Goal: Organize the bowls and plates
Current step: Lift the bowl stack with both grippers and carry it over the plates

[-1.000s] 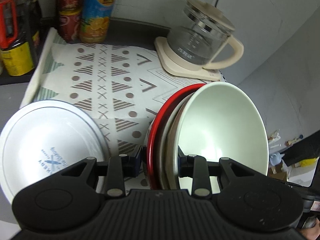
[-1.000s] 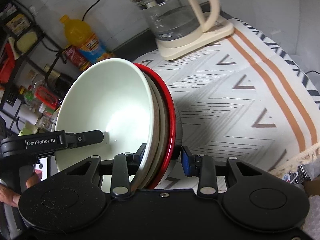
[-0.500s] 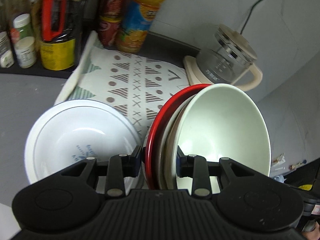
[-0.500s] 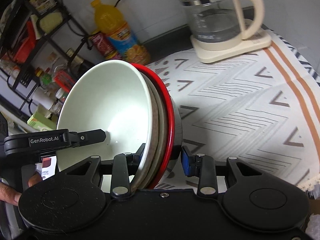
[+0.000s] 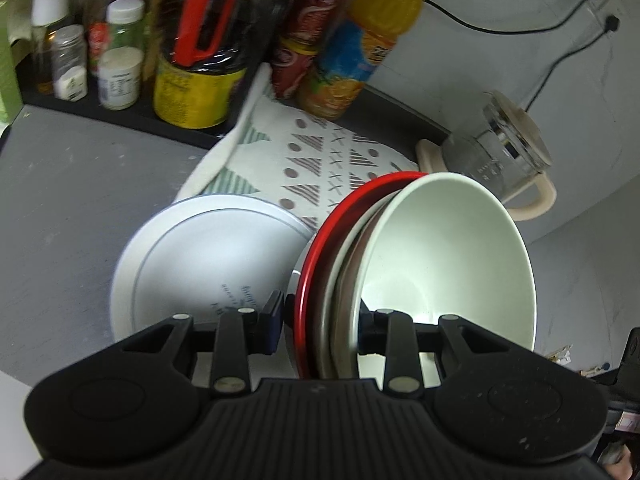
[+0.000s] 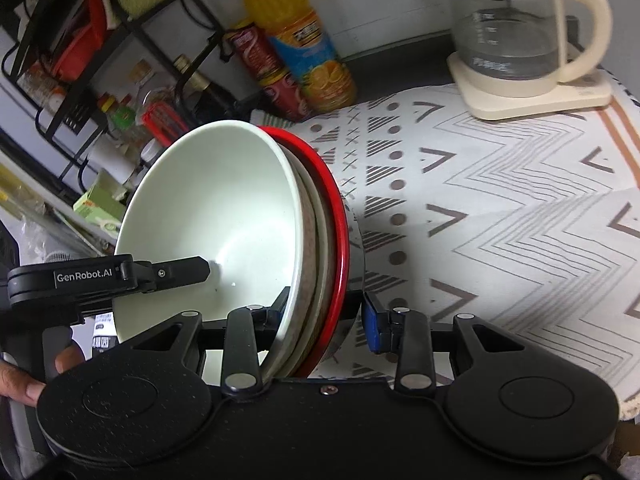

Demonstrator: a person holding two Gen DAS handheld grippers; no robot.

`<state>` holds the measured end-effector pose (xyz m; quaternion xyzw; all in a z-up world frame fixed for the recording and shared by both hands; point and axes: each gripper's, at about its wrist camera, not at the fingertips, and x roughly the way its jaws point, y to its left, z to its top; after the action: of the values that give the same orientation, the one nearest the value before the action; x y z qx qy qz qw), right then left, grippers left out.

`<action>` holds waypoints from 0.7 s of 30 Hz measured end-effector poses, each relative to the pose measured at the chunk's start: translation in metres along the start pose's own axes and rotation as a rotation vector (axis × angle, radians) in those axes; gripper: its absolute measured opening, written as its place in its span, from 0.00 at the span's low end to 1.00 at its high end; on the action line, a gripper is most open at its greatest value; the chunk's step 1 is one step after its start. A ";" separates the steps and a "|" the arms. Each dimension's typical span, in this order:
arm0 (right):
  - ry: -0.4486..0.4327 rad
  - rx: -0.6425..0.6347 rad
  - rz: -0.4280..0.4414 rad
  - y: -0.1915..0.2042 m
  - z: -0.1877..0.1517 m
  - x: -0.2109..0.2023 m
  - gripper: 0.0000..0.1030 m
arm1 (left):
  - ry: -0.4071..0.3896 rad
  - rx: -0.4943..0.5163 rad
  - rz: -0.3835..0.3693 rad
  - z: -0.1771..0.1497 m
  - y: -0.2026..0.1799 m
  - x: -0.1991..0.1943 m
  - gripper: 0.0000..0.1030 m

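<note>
Bowls (image 5: 448, 256) nested in a stack, pale green innermost and red-rimmed outermost, hang tilted on edge above the patterned cloth (image 6: 500, 208), and we hold them from both sides: our left gripper (image 5: 320, 324) pinches the stacked rims at one edge, our right gripper (image 6: 326, 316) has the rims between its jaws at the opposite edge. Below and beside the stack a white plate (image 5: 192, 256) rests on the grey counter (image 5: 72, 184), with a glass kettle (image 6: 516, 28) near the wall
</note>
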<state>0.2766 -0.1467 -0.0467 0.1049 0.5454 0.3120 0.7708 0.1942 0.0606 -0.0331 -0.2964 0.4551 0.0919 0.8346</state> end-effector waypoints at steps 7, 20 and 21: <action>0.032 -0.028 0.012 0.019 0.008 0.019 0.34 | 0.006 -0.048 0.023 0.002 0.026 -0.004 0.30; 0.094 -0.059 0.036 0.047 0.014 0.056 0.34 | 0.045 -0.100 0.041 0.009 0.073 0.000 0.30; 0.095 -0.058 0.038 0.048 0.014 0.059 0.34 | 0.053 -0.103 0.039 0.009 0.076 0.000 0.30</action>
<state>0.2837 -0.0717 -0.0631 0.0778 0.5702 0.3467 0.7407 0.1686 0.1273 -0.0607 -0.3323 0.4772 0.1235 0.8041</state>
